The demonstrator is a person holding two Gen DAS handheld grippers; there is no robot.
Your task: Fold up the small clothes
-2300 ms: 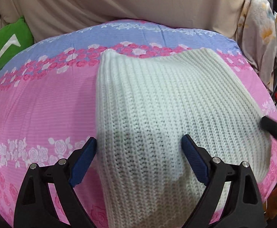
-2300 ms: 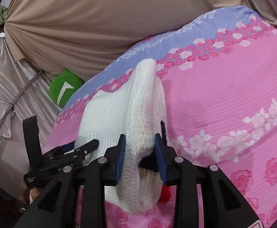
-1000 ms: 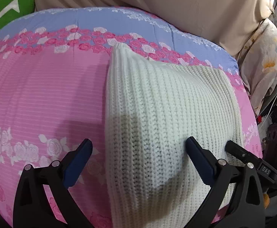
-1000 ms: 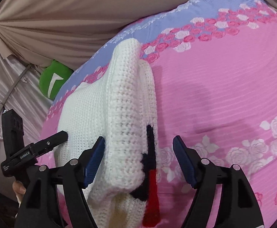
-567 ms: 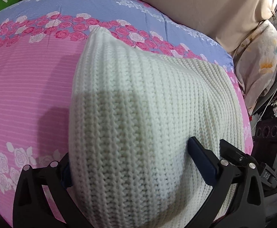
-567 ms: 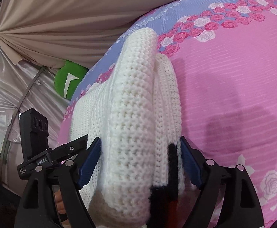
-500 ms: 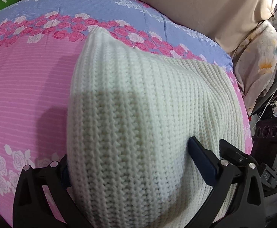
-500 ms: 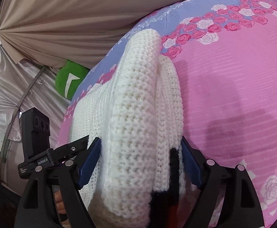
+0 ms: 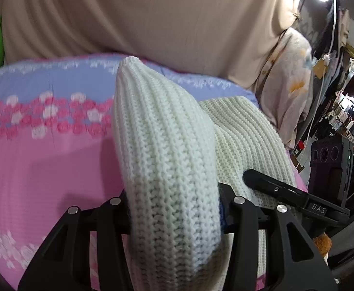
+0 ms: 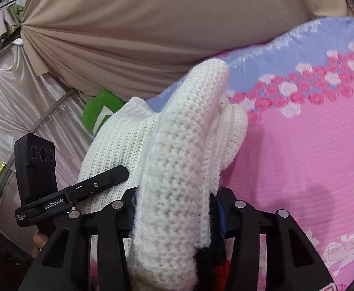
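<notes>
Your left tongs point(image 9: 174, 208) are clamped tight on a thick bunch of the white knit sweater point(image 9: 167, 160), which rises as a ridge straight ahead of them, lifted over the pink floral bed cover point(image 9: 43, 165). Your right tongs point(image 10: 174, 208) pinch another fold of the same sweater point(image 10: 184, 160), their blue pads nearly buried in the knit, with black and red trim showing beside the right-hand finger. Each tool shows in the other's view, close alongside. A beige curtain point(image 9: 152, 17) hangs behind the bed.
</notes>
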